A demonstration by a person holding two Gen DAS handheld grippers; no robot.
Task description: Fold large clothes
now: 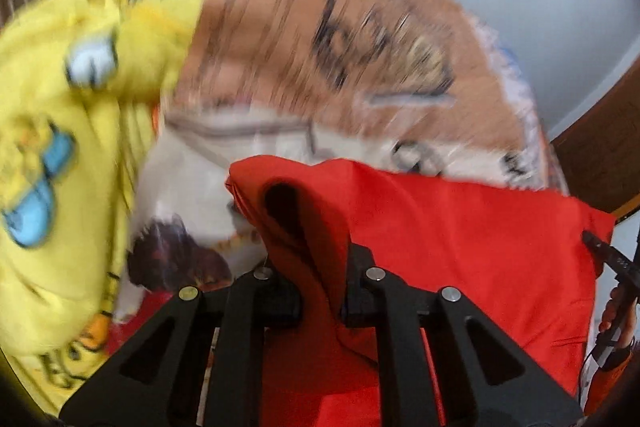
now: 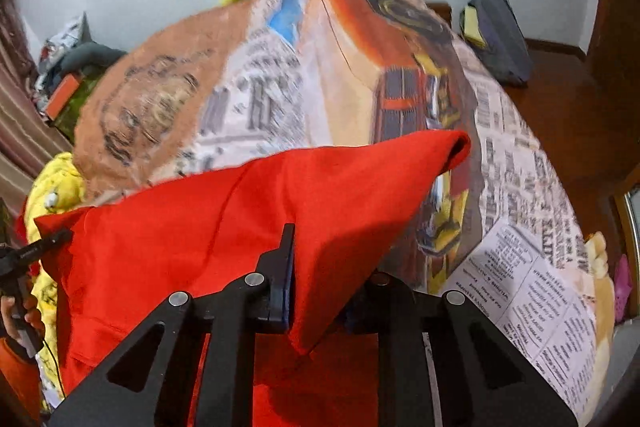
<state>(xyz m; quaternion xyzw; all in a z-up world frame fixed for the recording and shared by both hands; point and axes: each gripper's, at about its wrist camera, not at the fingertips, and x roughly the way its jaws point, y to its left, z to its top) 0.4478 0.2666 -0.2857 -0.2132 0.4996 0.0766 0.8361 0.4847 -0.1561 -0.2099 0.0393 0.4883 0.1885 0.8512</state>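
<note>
A large red garment (image 1: 460, 247) hangs stretched between both grippers above a bed with a printed cover (image 1: 320, 39). In the left wrist view my left gripper (image 1: 320, 267) is shut on a bunched red corner that rises between its fingers. In the right wrist view my right gripper (image 2: 320, 267) is shut on the other red corner (image 2: 320, 211), cloth draping over its right finger. Each view shows the other gripper at the far end of the cloth: the right gripper (image 1: 608, 255) held by a hand, and the left gripper (image 2: 36, 251) held by a hand.
A yellow printed garment (image 1: 68, 147) lies crumpled on the bed at the left. A dark folded pile (image 2: 500, 35) sits at the bed's far right corner. Brown wooden furniture (image 2: 580, 115) borders the bed on the right. Clutter (image 2: 68, 67) lies beyond the left side.
</note>
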